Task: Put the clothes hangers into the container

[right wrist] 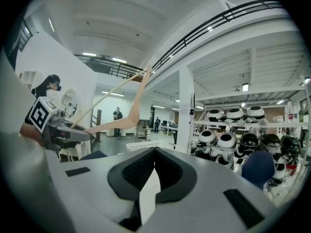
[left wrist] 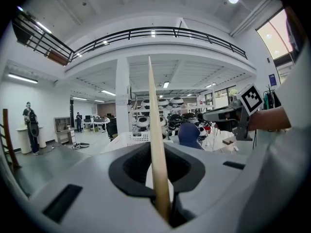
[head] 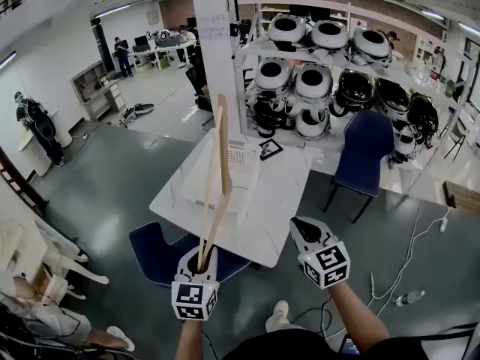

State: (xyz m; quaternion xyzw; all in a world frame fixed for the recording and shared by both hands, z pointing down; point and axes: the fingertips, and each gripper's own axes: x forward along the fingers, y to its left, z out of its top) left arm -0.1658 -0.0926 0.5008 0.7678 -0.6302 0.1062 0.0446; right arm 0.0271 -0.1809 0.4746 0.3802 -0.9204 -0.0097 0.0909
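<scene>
The left gripper [head: 201,262] is clenched on the lower end of a wooden clothes hanger [head: 223,156], jaws pinching the thin wood, and the rest of the hanger stands almost upright above it. The right gripper [head: 304,229] holds nothing; its jaws are drawn nearly together, with only a sliver of white tabletop showing between them. Both hang short of the near edge of the white table [head: 279,201]. The container, a white slatted basket [head: 196,190], sits further in on that table, well ahead of the hanger.

From where I stand the grip looks like the weak spot. The hanger is held at one tip with all its length above, so it could pivot or slide in the jaws as it is tipped forward. Its far end could also catch the basket rim and shove the light basket, or drop onto the table or the blue chair [head: 157,255] below.
</scene>
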